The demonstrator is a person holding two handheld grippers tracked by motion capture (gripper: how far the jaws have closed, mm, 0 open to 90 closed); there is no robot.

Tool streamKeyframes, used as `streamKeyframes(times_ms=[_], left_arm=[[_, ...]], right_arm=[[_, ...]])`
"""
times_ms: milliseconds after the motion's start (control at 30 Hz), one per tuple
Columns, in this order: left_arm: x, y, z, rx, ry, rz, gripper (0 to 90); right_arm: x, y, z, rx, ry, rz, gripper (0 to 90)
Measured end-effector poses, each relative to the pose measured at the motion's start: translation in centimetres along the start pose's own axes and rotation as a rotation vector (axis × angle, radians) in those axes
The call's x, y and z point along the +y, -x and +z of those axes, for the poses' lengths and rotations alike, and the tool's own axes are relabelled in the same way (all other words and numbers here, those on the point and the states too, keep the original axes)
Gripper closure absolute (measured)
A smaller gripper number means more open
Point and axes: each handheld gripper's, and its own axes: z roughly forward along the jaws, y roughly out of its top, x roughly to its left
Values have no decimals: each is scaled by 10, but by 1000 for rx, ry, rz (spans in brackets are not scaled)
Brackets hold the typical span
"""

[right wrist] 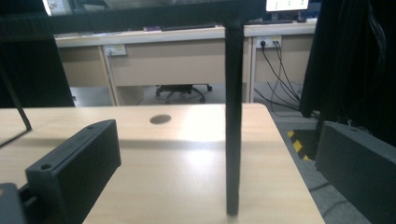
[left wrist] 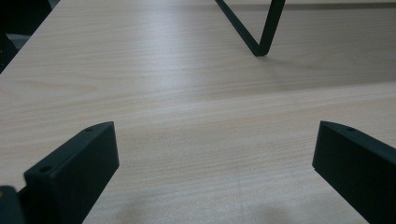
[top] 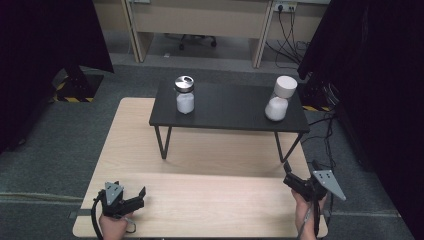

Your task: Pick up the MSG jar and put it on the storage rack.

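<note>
High view: two jars [top: 185, 95] on the stand [top: 227, 107]; left gripper [left wrist: 215, 154] view: bare table [left wrist: 187, 102] (jaws apart).

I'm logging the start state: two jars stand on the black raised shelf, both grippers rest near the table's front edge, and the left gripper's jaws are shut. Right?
Not quite. The left gripper is open: the left gripper view shows its jaws wide apart over bare wood. The rest holds.

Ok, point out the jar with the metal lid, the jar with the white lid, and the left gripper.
jar with the metal lid [top: 185, 101], high view, on its white-filled body.
jar with the white lid [top: 276, 108], high view, on its lower body.
left gripper [top: 142, 196], high view, between its jaw tips.
</note>
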Motion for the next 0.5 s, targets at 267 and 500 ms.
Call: streamKeyframes(times_ms=[267,500], left_arm=[[-2,2,-2,18,14,-11,0],[-3,2,-2,20,14,-15,0]], right_arm=[[-29,-3,-15,-60,-26,29,3],[-53,-6,-27,-117,-48,42,3]])
